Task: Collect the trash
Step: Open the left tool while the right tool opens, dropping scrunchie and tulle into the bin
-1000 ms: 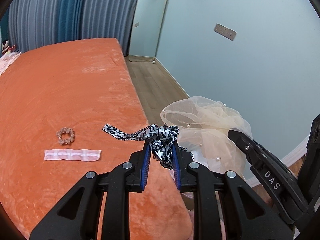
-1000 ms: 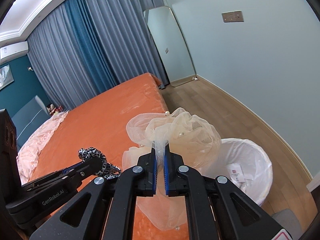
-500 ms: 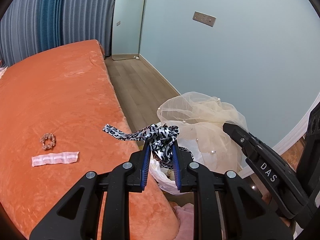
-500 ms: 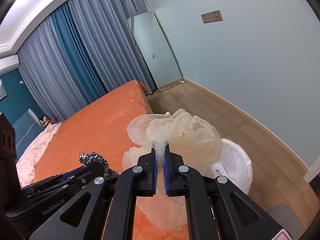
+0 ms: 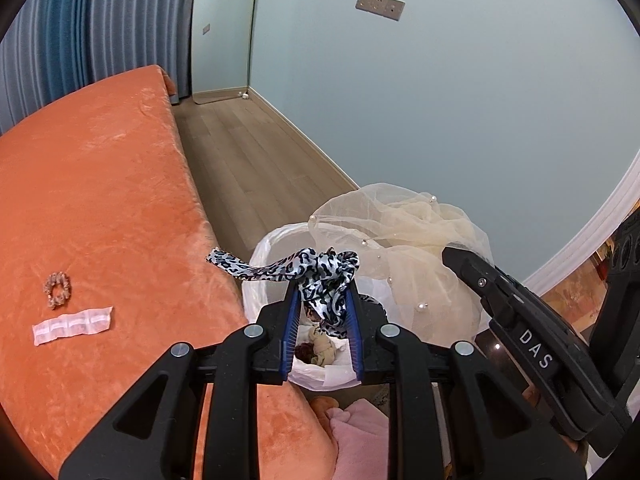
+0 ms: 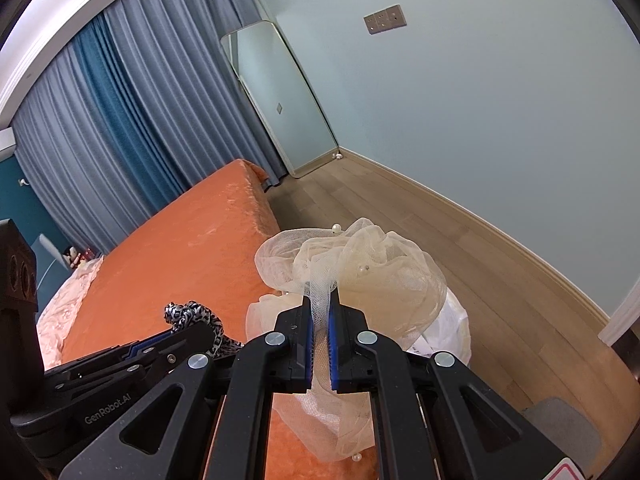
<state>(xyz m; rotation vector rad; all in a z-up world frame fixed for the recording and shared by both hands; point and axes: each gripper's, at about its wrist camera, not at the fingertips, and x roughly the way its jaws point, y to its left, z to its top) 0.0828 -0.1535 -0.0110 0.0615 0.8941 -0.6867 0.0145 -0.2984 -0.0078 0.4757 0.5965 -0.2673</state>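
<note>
Satin leopard-print scarf (image 5: 320, 280) pinched in my left gripper (image 5: 322, 300), hanging right over white-lined trash bin (image 5: 264, 256) so release drops it straight in. Right gripper (image 6: 320, 320) clamped on cream tulle with pearls (image 6: 360, 276), also parked above bin beside bed edge. Bin already has some scraps inside. Scrunchie (image 5: 57, 289) and white packet strip (image 5: 72, 320) on orange bedspread (image 5: 100, 200), guessing those come next.

Leopard-print scarf (image 5: 320, 276), cream tulle (image 6: 360, 272), orange bedspread (image 5: 100, 208).
</note>
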